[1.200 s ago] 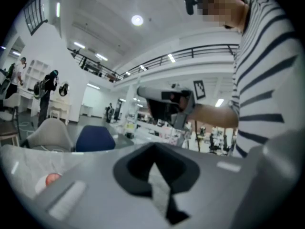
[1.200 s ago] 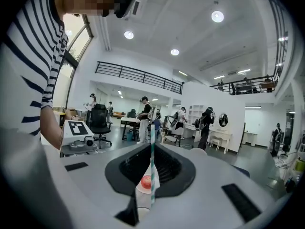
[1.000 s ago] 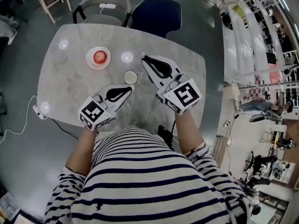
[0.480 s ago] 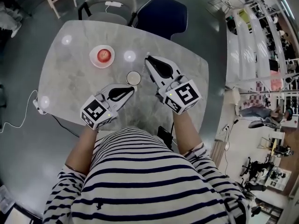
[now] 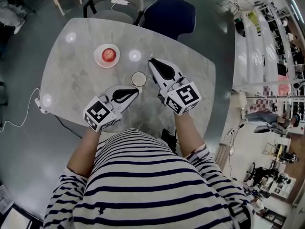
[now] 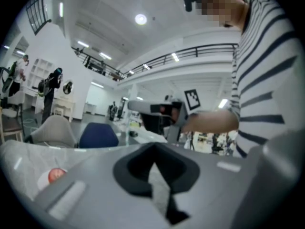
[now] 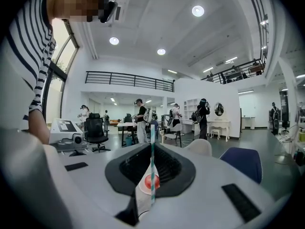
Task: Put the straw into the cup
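Observation:
A white paper cup stands open-topped on the marble table. My right gripper hovers just right of and beyond the cup, shut on a thin green-and-white striped straw that stands upright between its jaws. The straw is barely visible in the head view. My left gripper rests just in front of the cup, jaws together with nothing between them. The cup is hidden in both gripper views.
A white plate with a red apple sits on the table left of the cup. A blue chair and a grey chair stand behind the table. A white device with a cable sits at the left edge.
The right gripper has sunk a little with the straw and rolled slightly. The left gripper has stayed where it was.

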